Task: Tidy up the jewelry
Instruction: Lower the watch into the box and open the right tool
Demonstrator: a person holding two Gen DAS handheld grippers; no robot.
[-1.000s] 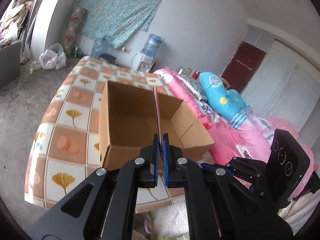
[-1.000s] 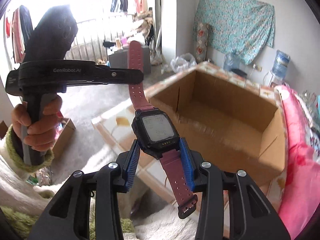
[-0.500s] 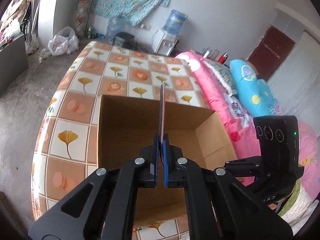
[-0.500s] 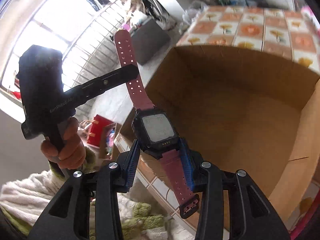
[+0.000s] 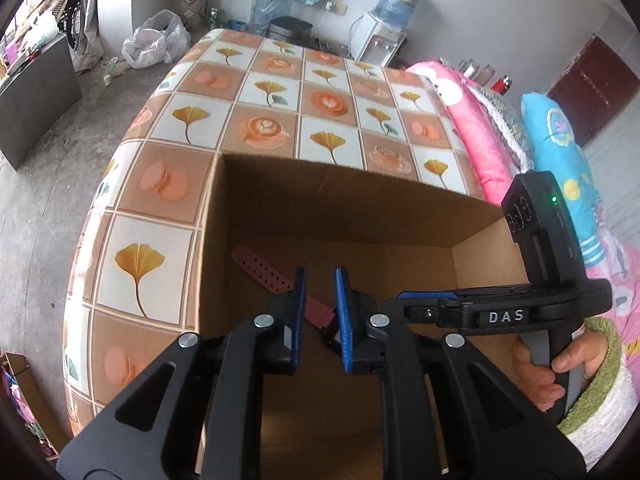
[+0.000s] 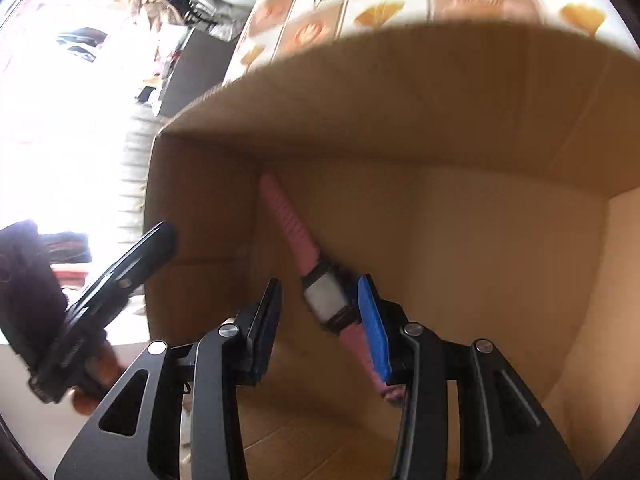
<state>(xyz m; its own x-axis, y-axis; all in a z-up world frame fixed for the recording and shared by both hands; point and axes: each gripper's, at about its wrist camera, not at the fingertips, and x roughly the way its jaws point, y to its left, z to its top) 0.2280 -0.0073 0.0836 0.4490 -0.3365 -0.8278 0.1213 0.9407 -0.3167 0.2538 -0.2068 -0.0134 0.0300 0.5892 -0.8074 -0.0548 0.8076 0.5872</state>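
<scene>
Your left gripper (image 5: 320,312) is spread, empty. Your right gripper (image 6: 320,320) is spread too; the pink watch (image 6: 324,300) sits loose between its fingers inside the cardboard box (image 5: 360,196). Drop looks done; pull out, no other jewelry visible.

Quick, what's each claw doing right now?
Left claw: open, holding nothing.
Right claw: open, watch released in the box.
</scene>
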